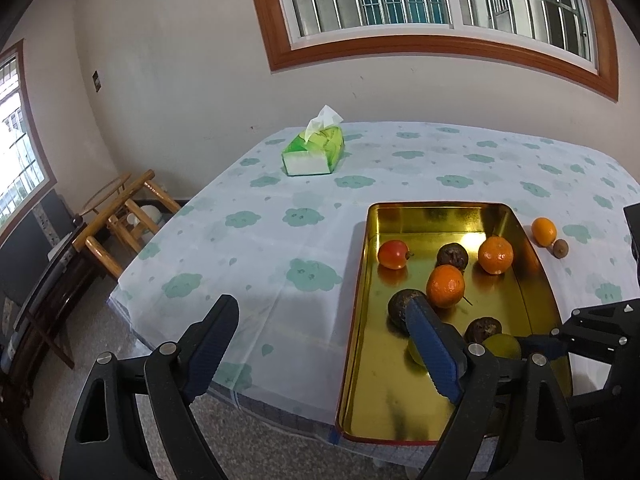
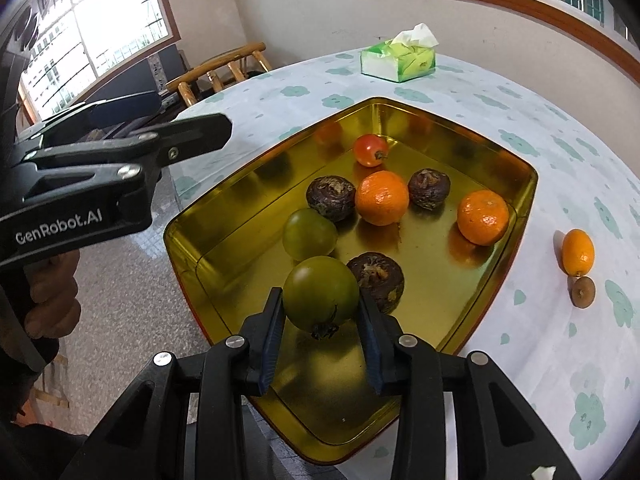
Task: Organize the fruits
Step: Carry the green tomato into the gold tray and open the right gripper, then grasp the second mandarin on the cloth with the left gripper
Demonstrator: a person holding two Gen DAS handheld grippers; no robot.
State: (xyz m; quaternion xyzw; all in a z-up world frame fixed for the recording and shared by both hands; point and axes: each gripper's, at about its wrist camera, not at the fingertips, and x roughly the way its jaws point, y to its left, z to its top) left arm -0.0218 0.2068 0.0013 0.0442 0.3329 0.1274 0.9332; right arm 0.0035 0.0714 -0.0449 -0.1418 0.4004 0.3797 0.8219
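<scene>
The worktop (image 2: 500,128), covered with a pale cloth printed in green clouds, extends ahead of both sets of tongs. A gold metal tray (image 2: 472,148) lies on it directly under and ahead of the right tongs (image 2: 322,312), and to the right of the left tongs (image 1: 320,320).

A green tissue pack (image 1: 316,152) stands on the worktop well beyond the tray, far ahead of both tongs.

The left tongs stand wide apart with nothing between the pads. The right-hand finger (image 1: 432,344) of this pair reaches over the tray's near half; the other finger sits over the bare cloth left of the tray. A hand (image 2: 56,292) grips the handle of this tool.

The right tongs are clamped on a green tomato (image 2: 322,292), one blue pad against each side, stem end toward the camera. The fruit is over the near part of the tray.

In the tray, ahead of the right tongs:
- a second green tomato (image 2: 310,234), just beyond the clamped one;
- two oranges (image 2: 382,198), mid-tray and to the right;
- three dark brown wrinkled fruits (image 2: 332,196), one just right of the clamped tomato;
- a red tomato (image 2: 370,150), farthest away.

Outside the tray, on the cloth to the right of the right tongs, lie a small oval orange fruit (image 2: 578,252) and a small brown round fruit (image 2: 583,291), touching one another.
</scene>
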